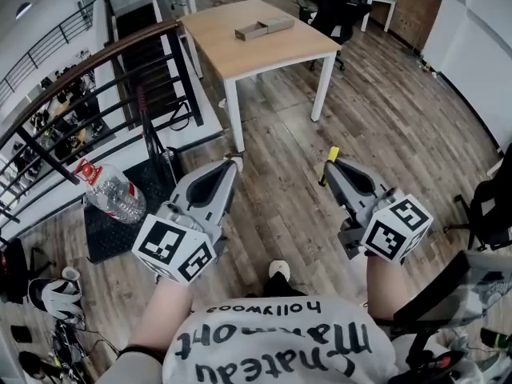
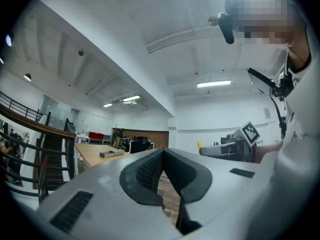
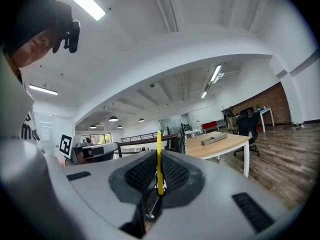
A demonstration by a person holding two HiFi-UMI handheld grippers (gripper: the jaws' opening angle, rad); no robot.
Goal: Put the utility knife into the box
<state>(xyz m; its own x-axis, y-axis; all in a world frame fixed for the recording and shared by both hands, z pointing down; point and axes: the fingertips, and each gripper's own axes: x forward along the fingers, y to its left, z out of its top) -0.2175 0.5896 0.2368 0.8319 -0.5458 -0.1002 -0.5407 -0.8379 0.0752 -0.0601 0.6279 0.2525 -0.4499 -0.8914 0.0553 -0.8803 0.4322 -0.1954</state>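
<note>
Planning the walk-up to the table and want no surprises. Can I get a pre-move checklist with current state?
1. Grip on the utility knife: ok. The right tool has its jaws closed on it, and the yellow end sticks out past the tips.
2. Blade retracted: cannot tell.
3. The left tool is free: ok. Its jaws are together with nothing between them.
4. The box is located: ok. It lies on the table.
5. Box within reach: not ok. The table stands well ahead of both tools.
6. Box open to receive: cannot tell. It is too small in every view.
</note>
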